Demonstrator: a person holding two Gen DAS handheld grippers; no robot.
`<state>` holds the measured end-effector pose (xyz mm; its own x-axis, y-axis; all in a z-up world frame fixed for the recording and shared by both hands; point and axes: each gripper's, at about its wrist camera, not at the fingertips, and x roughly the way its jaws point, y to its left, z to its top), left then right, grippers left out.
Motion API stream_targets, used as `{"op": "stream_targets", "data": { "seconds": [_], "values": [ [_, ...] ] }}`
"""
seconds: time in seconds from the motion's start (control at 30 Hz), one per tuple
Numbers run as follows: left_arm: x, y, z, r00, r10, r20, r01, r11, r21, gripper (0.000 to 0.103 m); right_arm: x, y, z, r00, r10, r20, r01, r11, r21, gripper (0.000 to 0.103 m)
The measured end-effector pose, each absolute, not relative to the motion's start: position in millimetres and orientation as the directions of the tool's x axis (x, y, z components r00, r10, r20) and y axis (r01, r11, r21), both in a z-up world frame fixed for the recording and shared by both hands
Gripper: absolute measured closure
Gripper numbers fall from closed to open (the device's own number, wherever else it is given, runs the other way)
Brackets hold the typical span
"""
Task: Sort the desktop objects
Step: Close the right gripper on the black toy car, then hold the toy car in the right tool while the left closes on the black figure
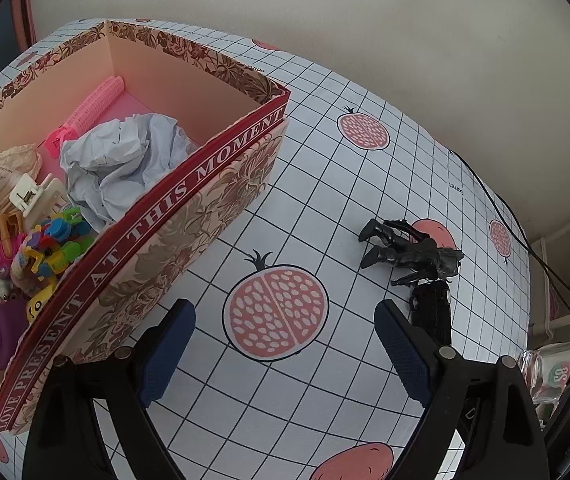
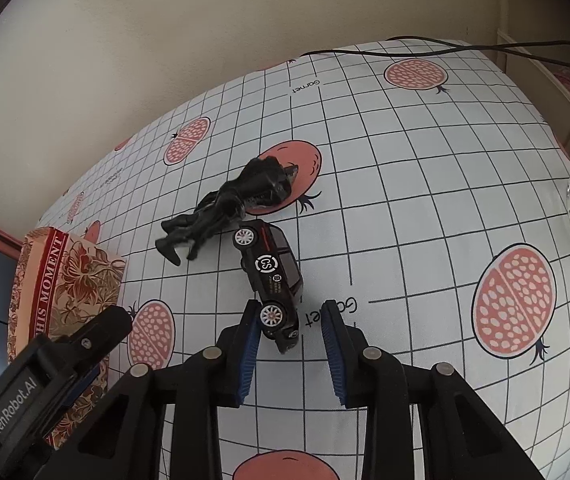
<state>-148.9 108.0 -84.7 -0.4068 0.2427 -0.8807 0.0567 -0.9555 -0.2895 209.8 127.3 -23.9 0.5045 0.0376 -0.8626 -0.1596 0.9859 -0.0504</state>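
Right wrist view is showing the right gripper (image 2: 291, 330) angling down over the black toy car (image 2: 271, 276), fingers partly spread around its near end; the left pad seems to be touching by the wheel, the right pad standing clear, so no pinch yet. The car is lying on the tabletop (image 2: 425, 208) just beside the dark figurine (image 2: 225, 204). The left gripper (image 1: 285, 344) is hovering spread wide and empty near the box (image 1: 189, 204), which is collecting the sorted odds and ends.

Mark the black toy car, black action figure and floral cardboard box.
Black toy car (image 2: 271, 276): right wrist view, door logo.
Black action figure (image 2: 221, 204): right wrist view, torso.
Floral cardboard box (image 1: 189, 216): left wrist view, outer wall.
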Motion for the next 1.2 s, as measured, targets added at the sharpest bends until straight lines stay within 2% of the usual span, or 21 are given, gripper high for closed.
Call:
{"op": "stream_targets", "data": {
  "seconds": [0.13, 0.5, 0.93, 1.2],
  "values": [
    [-149, 108, -84, -0.410, 0.241, -0.880, 0.052, -0.957, -0.287, 0.012, 210, 122, -24, 0.496, 0.060, -0.866, -0.157, 0.987, -0.021, 0.085],
    [-149, 117, -81, -0.428, 0.264, -0.864, 0.004, -0.956, -0.294, 0.012, 212, 111, -18, 0.500, 0.056, -0.864, -0.129, 0.992, -0.011, 0.086],
    [-158, 133, -69, -0.485, 0.315, -0.816, -0.130, -0.948, -0.289, 0.012, 217, 82, -7, 0.505, 0.059, -0.861, -0.067, 0.997, 0.029, 0.086],
    [-165, 180, -60, -0.535, 0.318, -0.783, -0.331, -0.931, -0.153, 0.012, 220, 67, -4, 0.499, 0.079, -0.863, -0.044, 0.997, 0.066, 0.086]
  ]
}}
